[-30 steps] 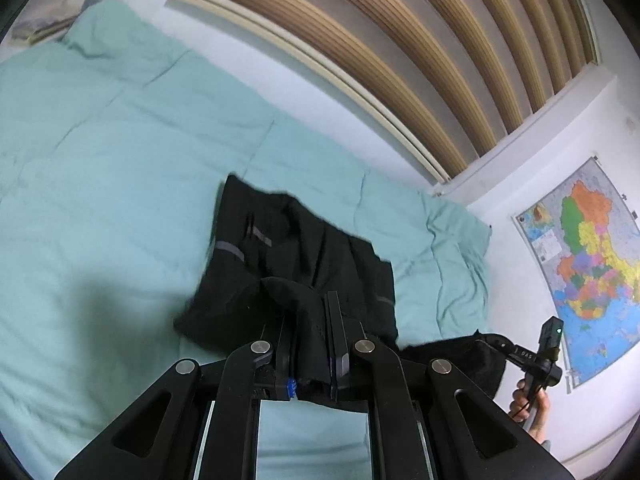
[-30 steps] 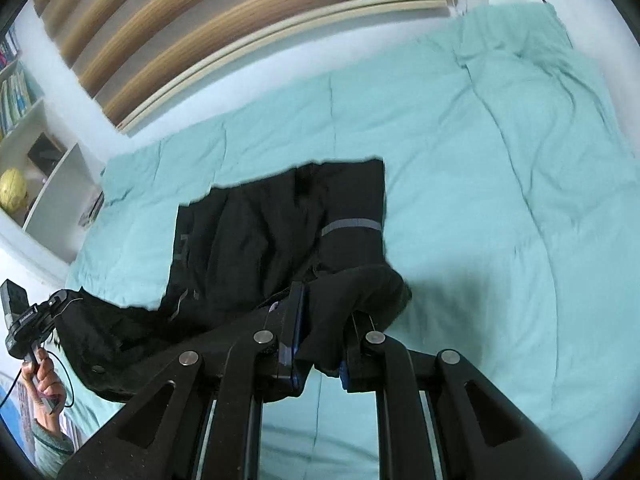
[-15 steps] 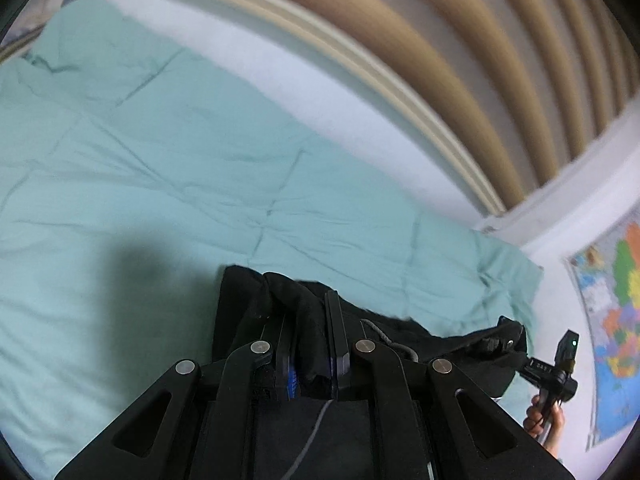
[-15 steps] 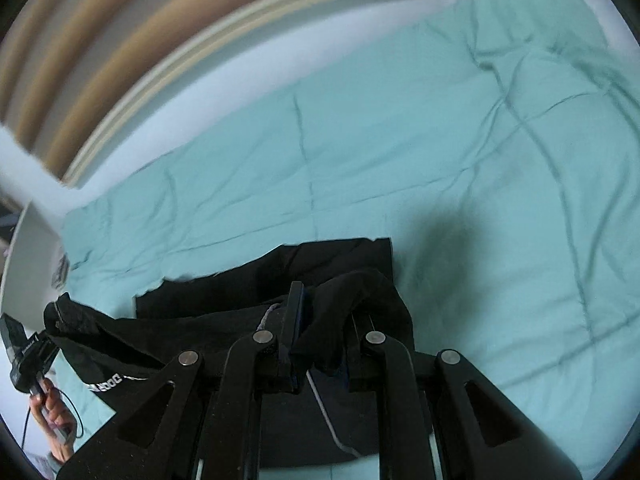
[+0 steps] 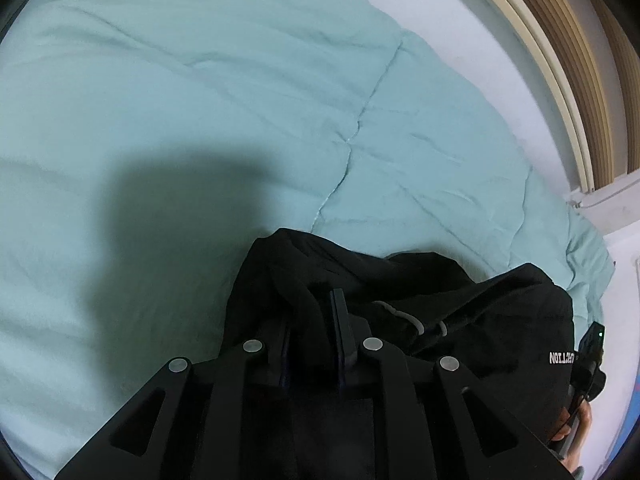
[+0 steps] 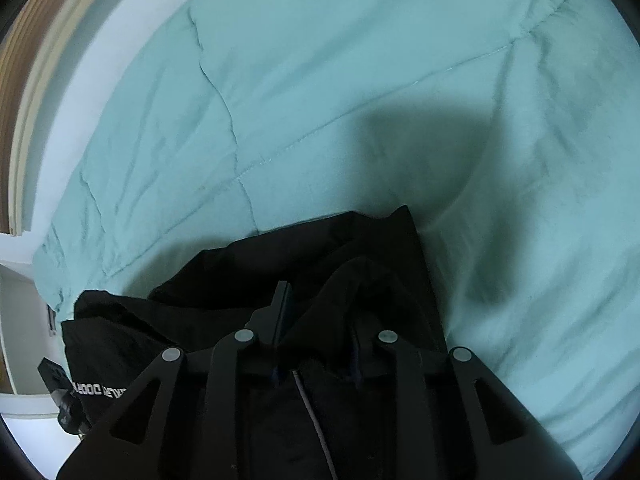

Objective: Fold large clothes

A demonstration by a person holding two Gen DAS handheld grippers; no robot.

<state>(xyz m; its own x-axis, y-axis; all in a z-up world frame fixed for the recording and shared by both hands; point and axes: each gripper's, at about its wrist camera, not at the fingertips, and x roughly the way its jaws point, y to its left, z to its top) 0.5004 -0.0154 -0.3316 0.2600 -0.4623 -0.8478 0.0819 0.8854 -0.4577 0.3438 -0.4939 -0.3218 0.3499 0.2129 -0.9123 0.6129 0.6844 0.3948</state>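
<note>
Spread wide under everything: a teal quilted duvet [image 5: 248, 92], stitched into panels, creased, darkened by a broad shadow ahead of each tool. Along its far side, a pale wall and a band of brown slatted blinds [image 5: 596, 60]. On the near part of the duvet, bunched and partly lifted, a large black garment [image 5: 472, 312], seemingly sweatpants or a hoodie, hard to say which, with white lettering [image 5: 562, 358] on one panel and a pale drawstring [image 5: 404, 314] trailing across the folds. Left gripper [image 5: 312, 316] clamped on a thick pinch of the black cloth; right gripper [image 6: 320, 312] likewise closed on a fold of the same garment, cloth humped up between the jaws. Probably mid-fold: both held edges being carried over the rest of the garment toward the far side. Next, most likely: lowering both ends together, level and taut, so the carried layer lands flat and square on the layer beneath, then letting go. Worth watching: the slack bulge between the tools and the loose drawstring, apt to get trapped inside the fold.
</note>
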